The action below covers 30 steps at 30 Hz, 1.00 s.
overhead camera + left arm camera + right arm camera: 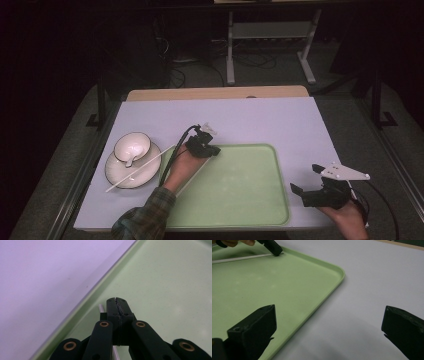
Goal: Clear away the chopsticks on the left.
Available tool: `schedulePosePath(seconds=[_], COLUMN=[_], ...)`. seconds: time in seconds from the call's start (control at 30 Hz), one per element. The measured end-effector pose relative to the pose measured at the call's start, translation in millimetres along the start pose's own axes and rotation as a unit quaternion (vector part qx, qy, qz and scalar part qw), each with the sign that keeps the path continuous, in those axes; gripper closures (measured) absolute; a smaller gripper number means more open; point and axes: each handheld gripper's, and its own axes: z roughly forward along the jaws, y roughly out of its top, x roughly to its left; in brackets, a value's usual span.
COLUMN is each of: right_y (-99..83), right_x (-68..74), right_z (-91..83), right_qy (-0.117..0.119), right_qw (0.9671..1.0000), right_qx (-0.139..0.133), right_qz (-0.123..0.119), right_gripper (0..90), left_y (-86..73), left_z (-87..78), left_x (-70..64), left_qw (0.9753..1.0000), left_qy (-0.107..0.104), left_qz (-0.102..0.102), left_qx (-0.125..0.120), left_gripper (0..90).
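A pale green tray lies on the lavender table cover. My left gripper is at the tray's far left corner, shut on a thin white chopstick that crosses under its jaws just inside the rim. In the right gripper view that chopstick lies low over the tray with the left gripper pinching its end. My right gripper hovers open beyond the tray's right edge, near the front. Between its wide-apart jaws is only bare cover.
Left of the tray sits a white plate carrying a white bowl, and a second white chopstick lies across the plate. A wooden strip marks the table's far edge, with metal frame legs behind it.
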Motion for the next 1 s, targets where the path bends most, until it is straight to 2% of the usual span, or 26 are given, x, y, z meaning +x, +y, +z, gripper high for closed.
schedulePosePath(seconds=[0.6, 1.0], right_y=[0.0, -0.1], right_x=[0.3, 0.1], right_z=[0.0, 0.4], right_qy=[-0.001, -0.003], right_qw=[1.0, 1.0], right_qx=[0.0, 0.002], right_qz=[0.001, 0.001], right_gripper=[0.0, 0.0], left_y=[-15.8, -32.6], left_z=[-16.8, -35.4], left_x=[16.0, 32.2], left_qw=[0.9995, 0.9978], left_qy=[0.019, 0.045], left_qz=[-0.024, -0.047], left_qx=[0.002, 0.009], left_gripper=[89.9, 89.9])
